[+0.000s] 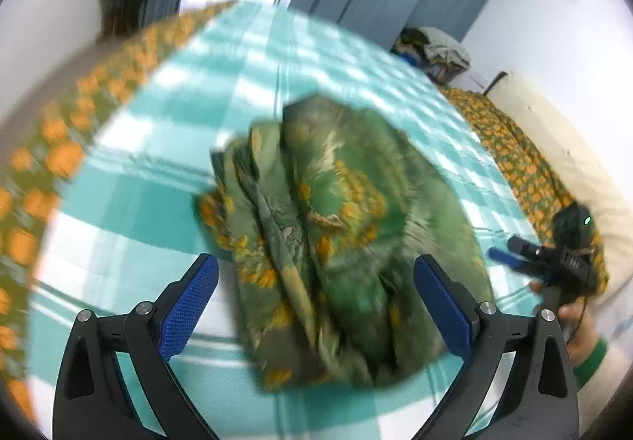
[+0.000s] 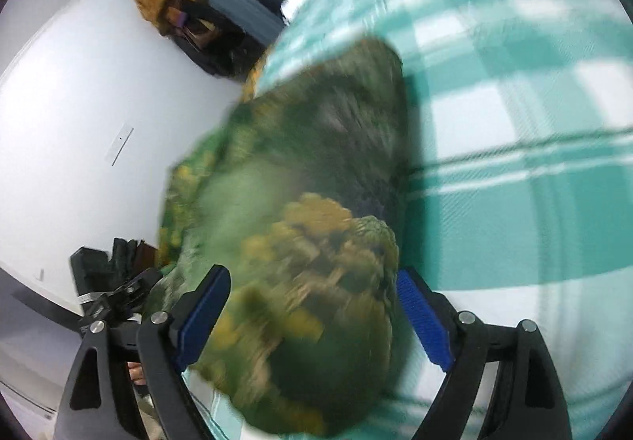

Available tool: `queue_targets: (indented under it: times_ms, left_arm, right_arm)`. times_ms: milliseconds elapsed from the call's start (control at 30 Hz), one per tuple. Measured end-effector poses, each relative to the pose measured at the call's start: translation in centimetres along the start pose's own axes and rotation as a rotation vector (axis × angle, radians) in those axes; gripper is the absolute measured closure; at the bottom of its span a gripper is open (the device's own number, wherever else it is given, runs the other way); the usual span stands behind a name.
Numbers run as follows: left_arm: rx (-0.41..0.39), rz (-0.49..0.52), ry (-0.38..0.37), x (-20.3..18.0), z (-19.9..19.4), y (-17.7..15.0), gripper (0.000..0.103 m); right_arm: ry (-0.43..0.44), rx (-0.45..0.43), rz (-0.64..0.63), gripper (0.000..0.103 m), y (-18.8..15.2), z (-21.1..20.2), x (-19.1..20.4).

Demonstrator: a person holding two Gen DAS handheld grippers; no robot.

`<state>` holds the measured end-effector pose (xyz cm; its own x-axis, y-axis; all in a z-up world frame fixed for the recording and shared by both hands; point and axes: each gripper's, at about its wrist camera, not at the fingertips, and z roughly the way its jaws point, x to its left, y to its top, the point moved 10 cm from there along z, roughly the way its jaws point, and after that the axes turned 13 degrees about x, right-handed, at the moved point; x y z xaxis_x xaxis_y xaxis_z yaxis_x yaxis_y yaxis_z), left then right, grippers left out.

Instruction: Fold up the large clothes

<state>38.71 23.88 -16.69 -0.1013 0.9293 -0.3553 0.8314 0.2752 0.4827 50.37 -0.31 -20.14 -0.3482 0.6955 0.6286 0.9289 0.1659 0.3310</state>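
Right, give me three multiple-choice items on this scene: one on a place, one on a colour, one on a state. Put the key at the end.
1. Where does the folded green garment lie?
A. On the teal checked sheet
B. On a bare wooden floor
C. Inside a basket

2. What colour are the pads on the left claw?
A. Red
B. Blue
C. Yellow

3. How does the right claw stand?
A. Shut tight on a corner of the garment
B. Shut with nothing in it
C. Open, its pads clear of the cloth

Key:
1 A, the checked sheet shows all round the bundle in the left wrist view.
2 B, both pads are blue and ribbed.
3 C, the fingers are spread wide either side of the bundle, which looks to lie beyond them.
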Motion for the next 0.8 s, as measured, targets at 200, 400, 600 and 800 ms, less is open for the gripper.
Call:
queue_targets:
  times_ms: [200, 400, 600, 800]
  left_arm:
    - [-0.188, 0.090, 0.214, -3.1, -7.5, -2.1, 0.001]
    - [-0.230, 0.111, 0.296, -7.7, -11.0, -8.2, 0.000]
    - [-0.139, 0.071, 0.249, -11.3, -10.3, -13.6, 0.000]
    - [-0.163, 0.106, 0.272, -14.5, -11.6, -15.0, 0.000]
  right_arm:
    - [-0.312, -0.091, -0.198, 0.015, -5.5, -6.5, 3.2]
    - [-0.513, -0.179, -0.291, 0.014, -12.3, -10.9, 7.0]
    - [-0.605, -0.243, -0.289, 0.014, -18.1, -14.3, 8.5]
    - [-0.635, -0.287, -0.301, 0.014, -21.3, -16.9, 8.7]
